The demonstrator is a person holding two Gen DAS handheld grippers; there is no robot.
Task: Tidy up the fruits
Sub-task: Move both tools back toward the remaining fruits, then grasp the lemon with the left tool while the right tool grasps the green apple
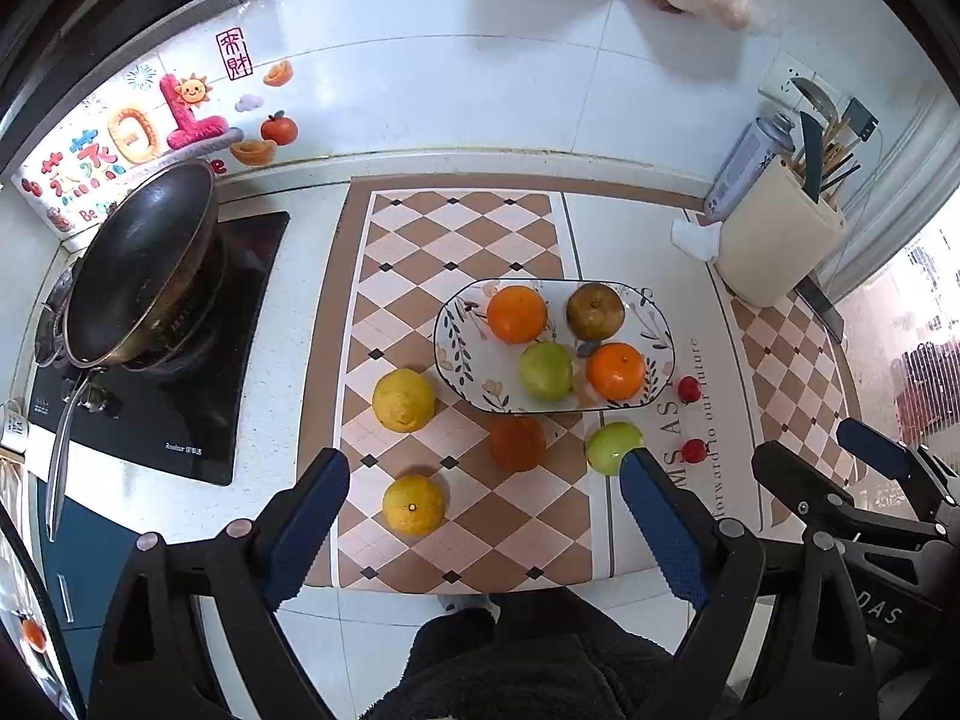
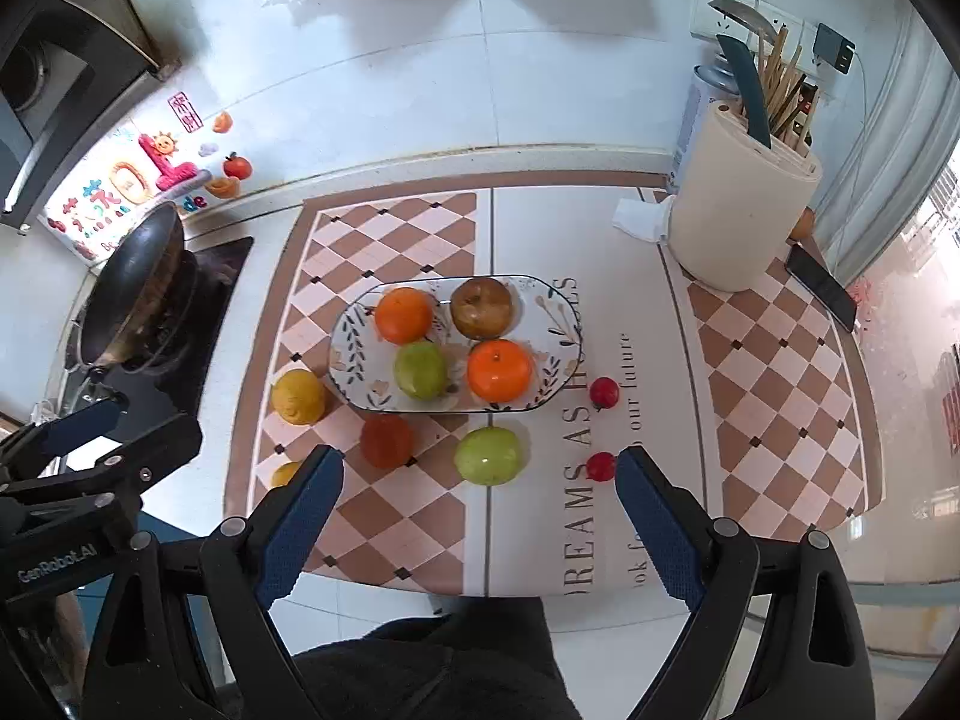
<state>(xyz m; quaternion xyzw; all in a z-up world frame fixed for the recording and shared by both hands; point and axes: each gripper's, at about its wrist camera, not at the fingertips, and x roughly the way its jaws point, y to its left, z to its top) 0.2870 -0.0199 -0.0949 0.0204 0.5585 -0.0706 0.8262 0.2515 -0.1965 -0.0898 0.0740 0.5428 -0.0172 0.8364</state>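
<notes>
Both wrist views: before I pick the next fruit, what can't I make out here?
- Near yellow fruit: in the right wrist view, mostly hidden behind a finger of the right gripper.
- Green fruit off the plate: in the left wrist view, its near edge is covered by a finger of the left gripper.
- Wall stickers: text too small.

Left tongs (image 1: pixel 485 531): jaws spread wide, nothing between blue pads (image 1: pixel 307 525), pointing steeply down, raised clear above tabletop. Right tongs (image 2: pixel 480 531): same pose, jaws wide apart, empty, blue pads (image 2: pixel 659 531) free of contact, tilted steeply down. Both sit side by side at near edge, left one to left, right one to right, each visible at margin of other's view. Person's dark-clothed body low between them.
</notes>
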